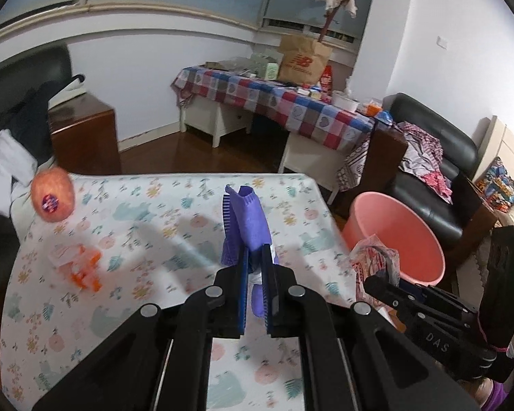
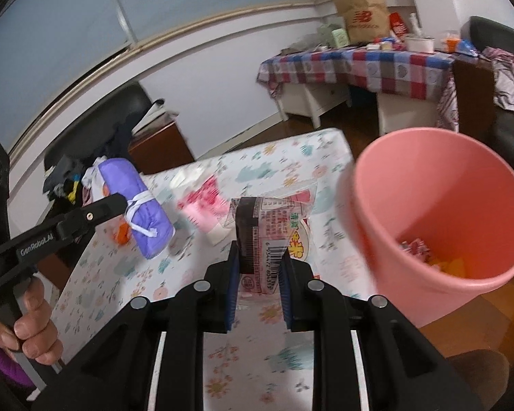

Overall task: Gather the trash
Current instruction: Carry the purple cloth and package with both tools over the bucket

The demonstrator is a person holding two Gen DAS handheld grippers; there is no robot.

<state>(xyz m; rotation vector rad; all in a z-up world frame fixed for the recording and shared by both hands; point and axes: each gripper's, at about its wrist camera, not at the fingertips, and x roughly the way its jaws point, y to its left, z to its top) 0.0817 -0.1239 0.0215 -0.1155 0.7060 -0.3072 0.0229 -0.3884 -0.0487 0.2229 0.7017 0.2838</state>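
In the left wrist view, my left gripper (image 1: 255,248) is shut on a purple padded packet (image 1: 248,219) that stands up out of its jaws, above the floral table (image 1: 154,212). The right wrist view shows the packet (image 2: 144,212) tied with white string, hanging from the left gripper (image 2: 123,205). My right gripper (image 2: 260,250) is shut on a clear plastic wrapper (image 2: 274,226) with red print and a barcode. Just to its right is the pink bin (image 2: 438,212), with some scraps at the bottom. From the left, the right gripper (image 1: 380,274) and its wrapper (image 1: 370,253) sit beside the bin (image 1: 394,233).
On the table lie a round orange fruit with a sticker (image 1: 52,193), an orange-and-clear wrapper (image 1: 82,267) and a pink packet (image 2: 205,205). A hand (image 2: 34,325) holds the left gripper's handle. Behind stand a checked-cloth table (image 1: 274,102) and a black sofa (image 1: 435,157).
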